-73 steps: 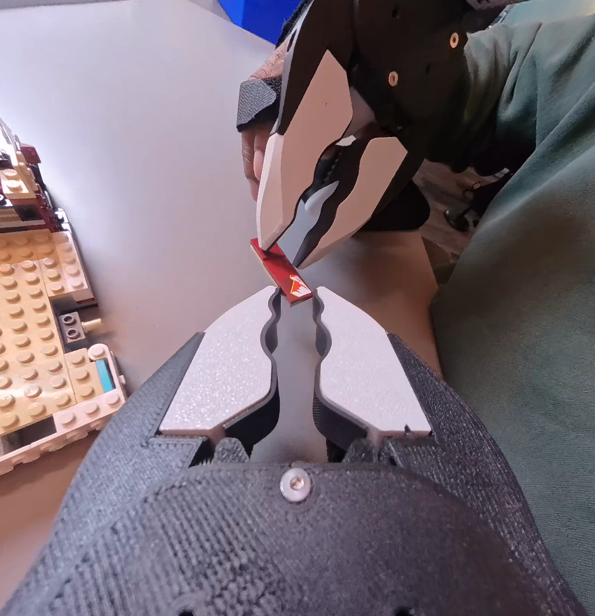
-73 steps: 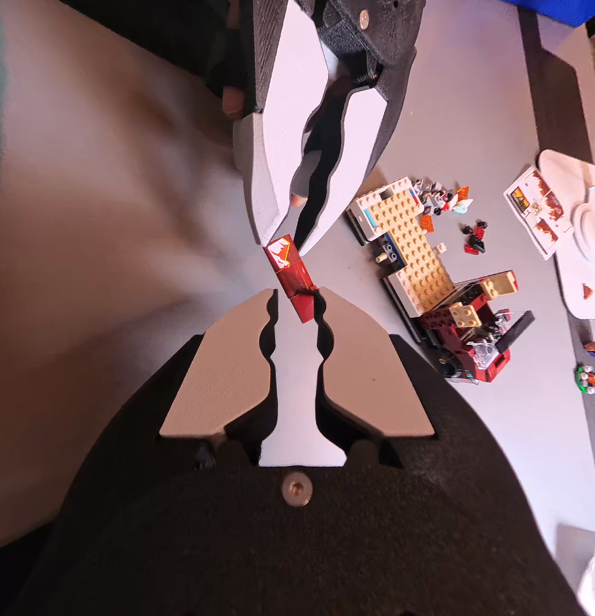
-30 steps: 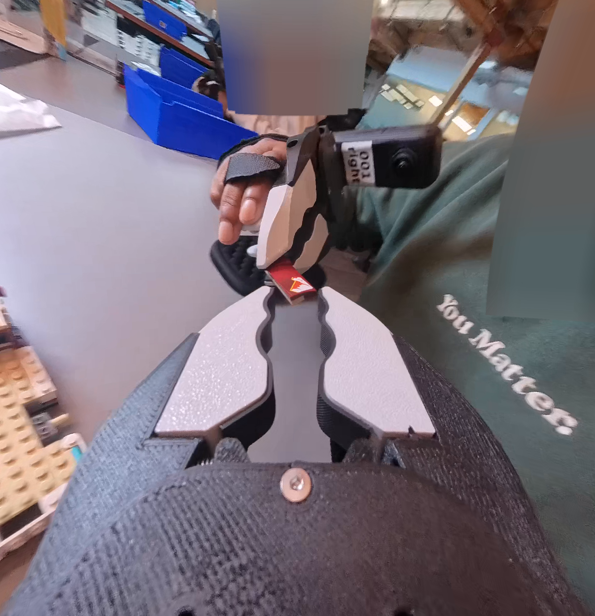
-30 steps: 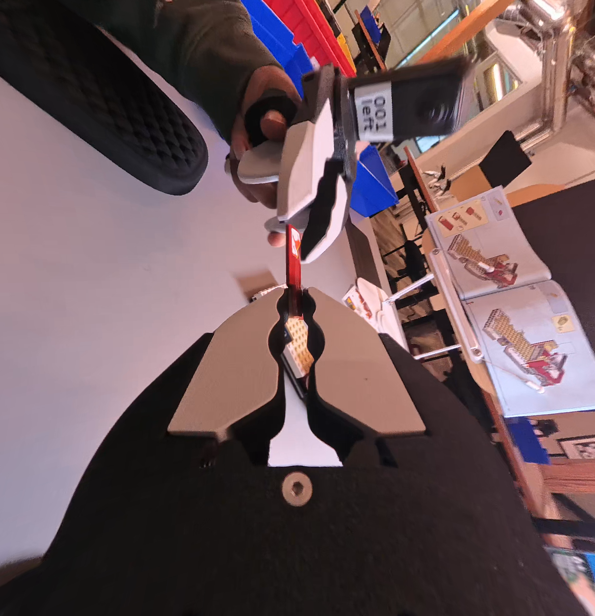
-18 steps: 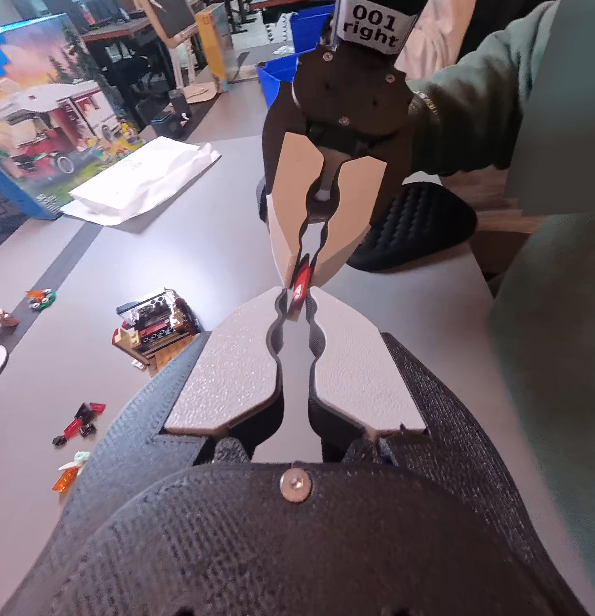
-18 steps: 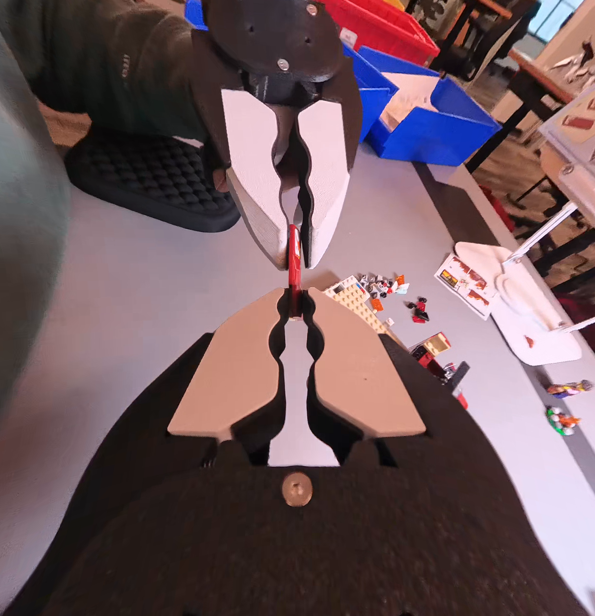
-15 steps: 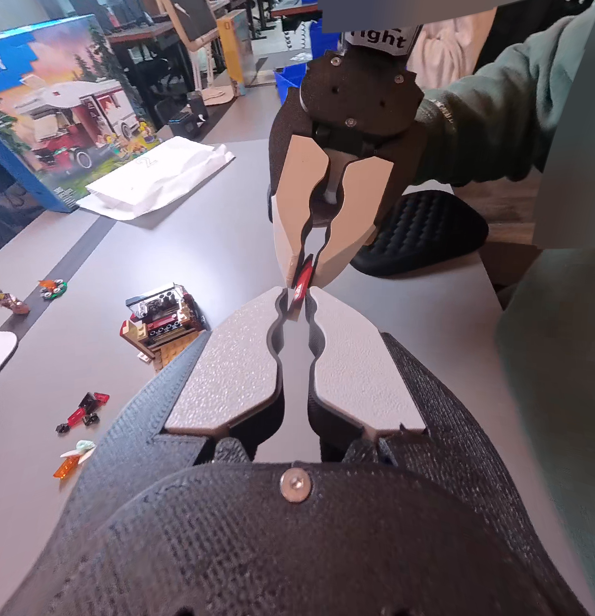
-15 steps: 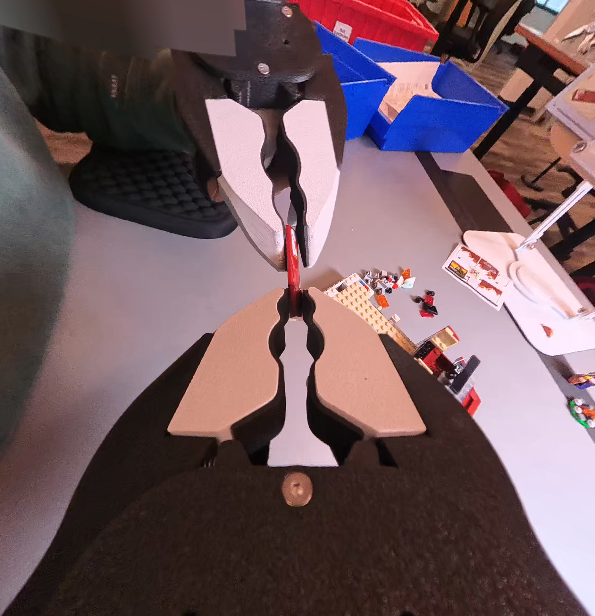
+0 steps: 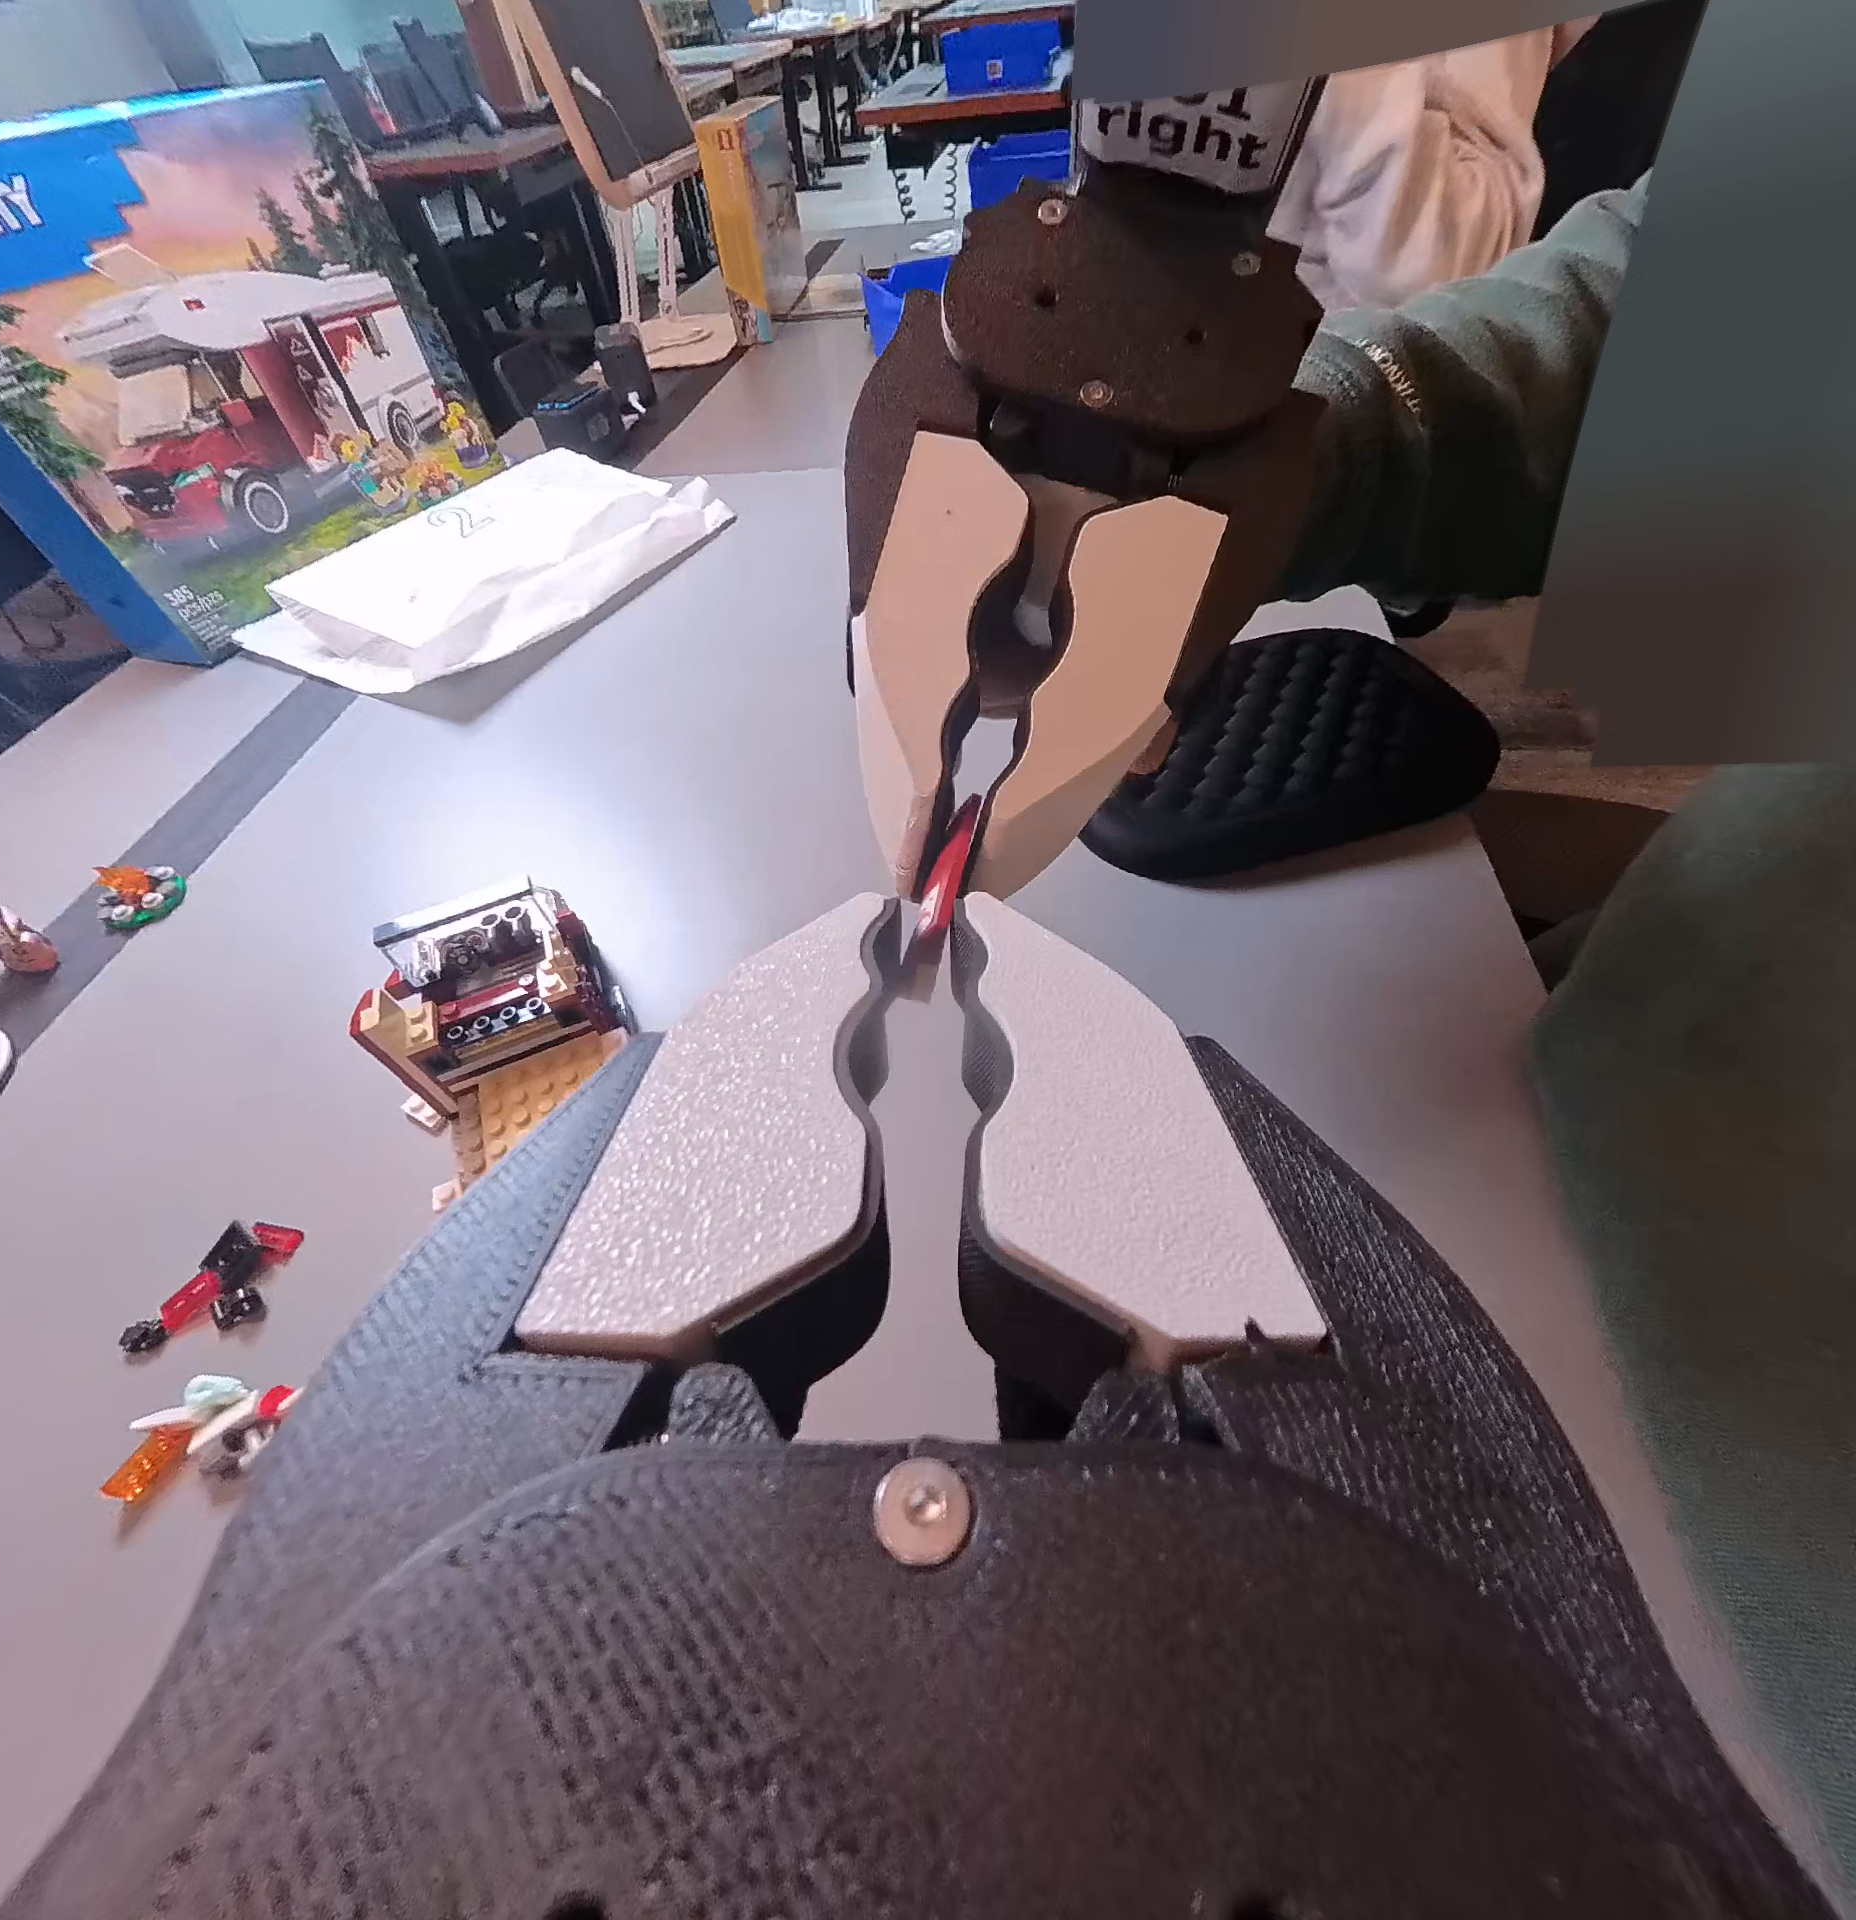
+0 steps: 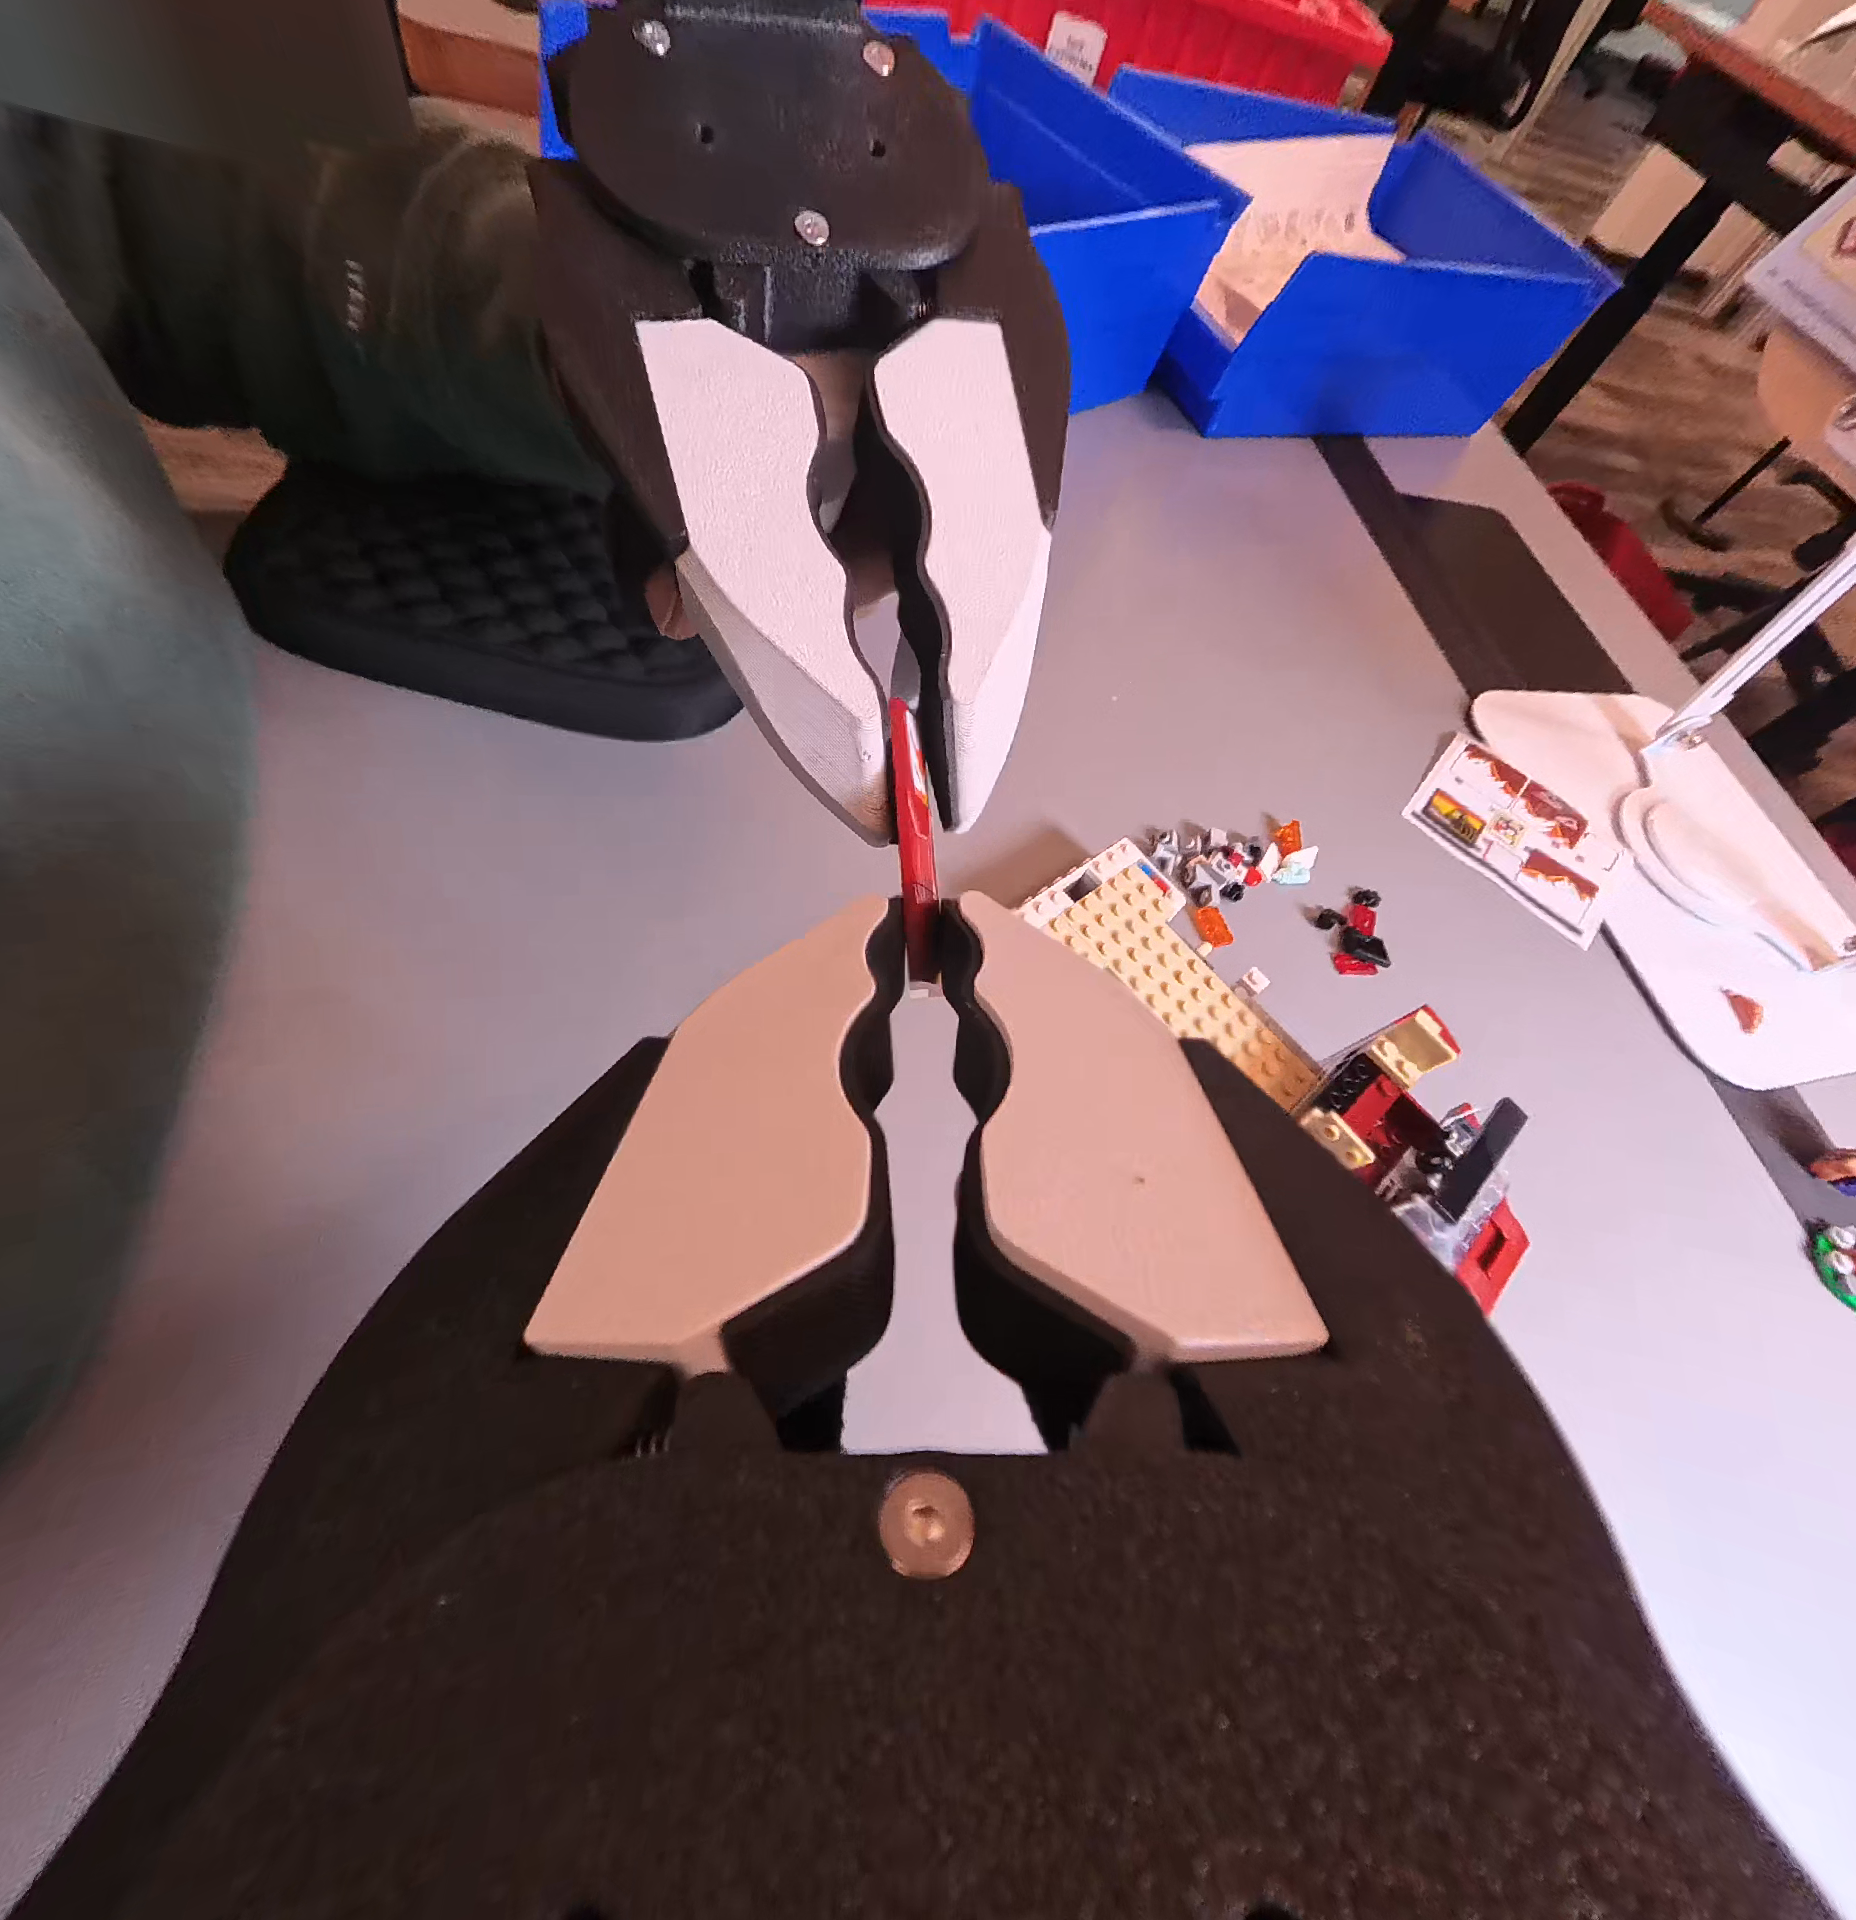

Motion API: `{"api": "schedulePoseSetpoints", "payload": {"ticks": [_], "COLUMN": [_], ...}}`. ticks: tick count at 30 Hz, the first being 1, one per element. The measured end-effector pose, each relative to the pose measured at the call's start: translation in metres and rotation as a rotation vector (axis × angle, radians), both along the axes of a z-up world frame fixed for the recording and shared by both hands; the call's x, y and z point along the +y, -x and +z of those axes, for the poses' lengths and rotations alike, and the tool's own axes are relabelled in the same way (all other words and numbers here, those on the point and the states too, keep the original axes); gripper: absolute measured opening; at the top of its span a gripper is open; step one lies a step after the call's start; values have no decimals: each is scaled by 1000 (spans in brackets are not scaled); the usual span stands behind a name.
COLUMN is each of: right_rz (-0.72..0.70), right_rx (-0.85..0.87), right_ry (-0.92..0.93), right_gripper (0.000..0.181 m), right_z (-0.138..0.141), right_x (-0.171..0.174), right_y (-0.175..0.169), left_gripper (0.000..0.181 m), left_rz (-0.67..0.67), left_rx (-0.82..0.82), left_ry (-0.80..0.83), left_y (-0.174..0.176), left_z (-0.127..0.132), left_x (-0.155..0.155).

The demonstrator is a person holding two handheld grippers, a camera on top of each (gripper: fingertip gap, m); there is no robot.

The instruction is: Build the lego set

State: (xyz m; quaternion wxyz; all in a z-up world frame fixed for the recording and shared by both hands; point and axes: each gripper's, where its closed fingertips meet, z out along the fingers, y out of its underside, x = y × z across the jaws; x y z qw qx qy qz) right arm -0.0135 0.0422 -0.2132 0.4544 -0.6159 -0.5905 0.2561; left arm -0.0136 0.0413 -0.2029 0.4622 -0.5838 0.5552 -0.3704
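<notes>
At frame centre, the left gripper and right gripper both clamped the red tile edge-on between their fingertips, above the bench.

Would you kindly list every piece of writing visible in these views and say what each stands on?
I won't quote writing; these bear it.
White label atop the right gripper: legible print.
Blue set box: logo, small print.
White paper bag: one handwritten mark.
Green sleeve: tiny print, unreadable.
Sticker sheet: too small to read.
Tag on red bin: blurred.
</notes>
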Motion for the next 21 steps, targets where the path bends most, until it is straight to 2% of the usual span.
{"api": "schedulePoseSetpoints", "payload": {"ticks": [5, 8, 18, 21], "right_rz": [15, 19, 84, 89], "right_rx": [28, 50, 57, 30], "right_ry": [-72, -63, -37, -34], "right_gripper": [17, 9, 6, 6], "right_z": [6, 8, 14, 12], "right_x": [-3, -3, -15, -18], "right_y": [0, 1, 5, 5], "left_gripper": [6, 6, 6, 18], "left_rz": [-46, -60, -127, -119], "left_rx": [-68, -84, -120, -143], "left_ry": [-3, 3, -59, -129], "left_y": [3, 5, 9, 10], "left_z": [1, 2, 9, 14], "left_x": [-4, -6, -17, -19]}}
